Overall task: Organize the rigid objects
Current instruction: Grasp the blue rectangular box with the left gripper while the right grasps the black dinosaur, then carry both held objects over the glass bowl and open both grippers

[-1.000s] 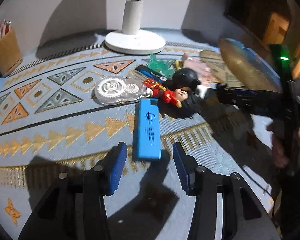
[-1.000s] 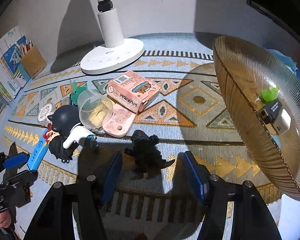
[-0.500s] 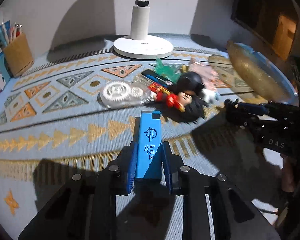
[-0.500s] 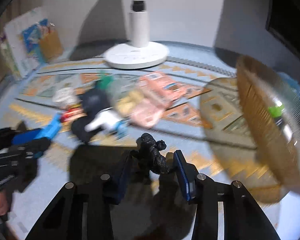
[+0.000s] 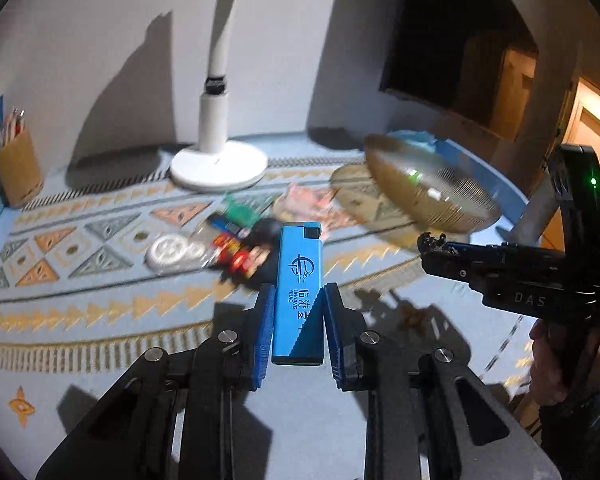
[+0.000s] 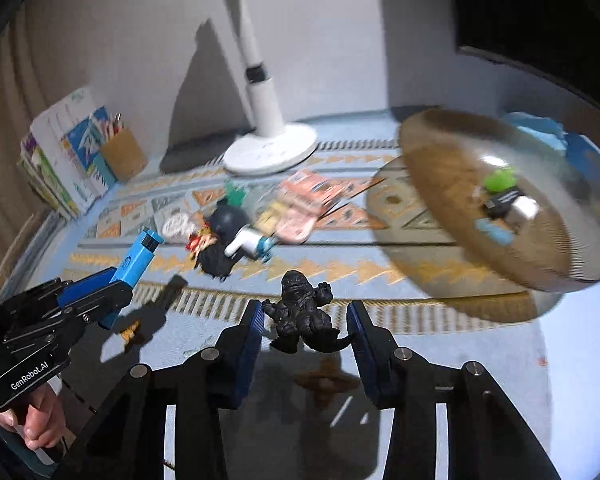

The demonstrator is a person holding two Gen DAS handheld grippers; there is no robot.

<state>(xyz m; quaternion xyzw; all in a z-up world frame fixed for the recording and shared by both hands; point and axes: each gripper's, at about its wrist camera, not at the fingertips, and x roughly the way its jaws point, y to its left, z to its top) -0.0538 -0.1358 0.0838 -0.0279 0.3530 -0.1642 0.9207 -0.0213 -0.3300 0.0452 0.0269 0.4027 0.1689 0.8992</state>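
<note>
blue lighter (image 5: 298, 292) clamped in left gripper (image 5: 298, 332), black monster figure (image 6: 300, 316) seemingly pinched in right gripper (image 6: 306, 334), both lifted short of the amber bowl (image 6: 440, 200); next, carry over and release inside.

The blue lighter (image 5: 298, 292) is showing smooth, glossy plastic. The black monster figure (image 6: 300, 314) is looking matt and knobbly. The amber bowl (image 6: 500, 204) is gleaming like ribbed glass on the woven patterned cloth (image 5: 80, 288).
</note>
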